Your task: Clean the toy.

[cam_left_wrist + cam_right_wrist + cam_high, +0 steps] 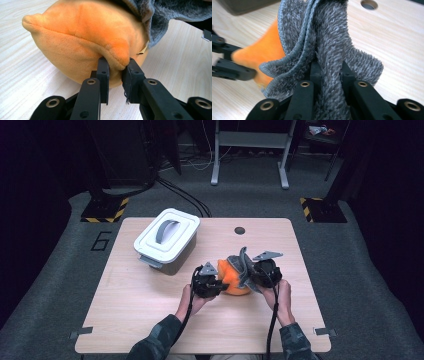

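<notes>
An orange plush toy (232, 281) lies near the middle of the wooden table (150, 315), with a grey fuzzy cloth (243, 266) draped over its right side. My left gripper (216, 285) is at the toy's left and is shut on a seam ridge of the orange plush (82, 42), pinched between its pads (103, 72). My right gripper (250, 276) is at the toy's right and is shut on a bunched fold of the grey cloth (329, 50). In the right gripper view the orange plush (262, 53) shows behind the cloth, and the left gripper's black jaws sit at its left edge.
A white lidded box with a grey handle (167, 239) stands at the back left of the table. A round hole (239, 230) marks the tabletop near the far edge. Past the table, a grey frame's legs (249, 157) stand on the carpet.
</notes>
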A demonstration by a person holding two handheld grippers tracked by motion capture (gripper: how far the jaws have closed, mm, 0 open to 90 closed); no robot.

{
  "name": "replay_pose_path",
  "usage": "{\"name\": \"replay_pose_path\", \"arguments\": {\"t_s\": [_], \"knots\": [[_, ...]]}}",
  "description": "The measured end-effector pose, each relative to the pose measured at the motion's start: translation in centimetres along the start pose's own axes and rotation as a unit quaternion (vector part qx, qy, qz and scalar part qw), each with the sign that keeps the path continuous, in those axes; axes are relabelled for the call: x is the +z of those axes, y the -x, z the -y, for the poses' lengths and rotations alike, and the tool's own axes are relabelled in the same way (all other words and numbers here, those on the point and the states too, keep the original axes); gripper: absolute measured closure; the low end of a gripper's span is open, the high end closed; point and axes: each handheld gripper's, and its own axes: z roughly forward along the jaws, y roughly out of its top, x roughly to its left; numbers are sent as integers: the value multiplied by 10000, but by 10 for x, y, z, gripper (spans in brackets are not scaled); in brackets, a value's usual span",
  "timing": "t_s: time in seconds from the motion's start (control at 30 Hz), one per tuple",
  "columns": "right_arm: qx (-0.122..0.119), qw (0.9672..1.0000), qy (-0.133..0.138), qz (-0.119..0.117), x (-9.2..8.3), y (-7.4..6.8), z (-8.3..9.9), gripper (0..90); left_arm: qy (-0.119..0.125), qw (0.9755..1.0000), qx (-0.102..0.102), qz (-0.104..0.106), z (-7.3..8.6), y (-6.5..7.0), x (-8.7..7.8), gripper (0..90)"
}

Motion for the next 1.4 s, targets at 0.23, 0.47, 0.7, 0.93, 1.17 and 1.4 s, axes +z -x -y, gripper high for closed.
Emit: {"name": "replay_pose_path", "arguments": {"t_s": [0.23,0.47,0.7,0.93,1.17,1.4], "knots": [[421,9990,-157,81,8,25,22,781,-13,10000,19,13,0,1,1,763],[803,9958,-434,43,27,43,42,781,-45,10000,-23,81,-3,-2,1,764],[977,9932,-631,10,34,48,51,780,-120,9998,-43,144,0,-6,-1,763],[717,9974,4,12,-5,40,32,780,-21,9997,-133,182,7,-9,-2,763],[276,9995,105,-117,-4,9,12,780,-46,9997,-69,212,6,-13,-1,759],[419,9990,-34,-128,9,11,13,780,151,9998,-42,157,10,-13,1,674]]}}
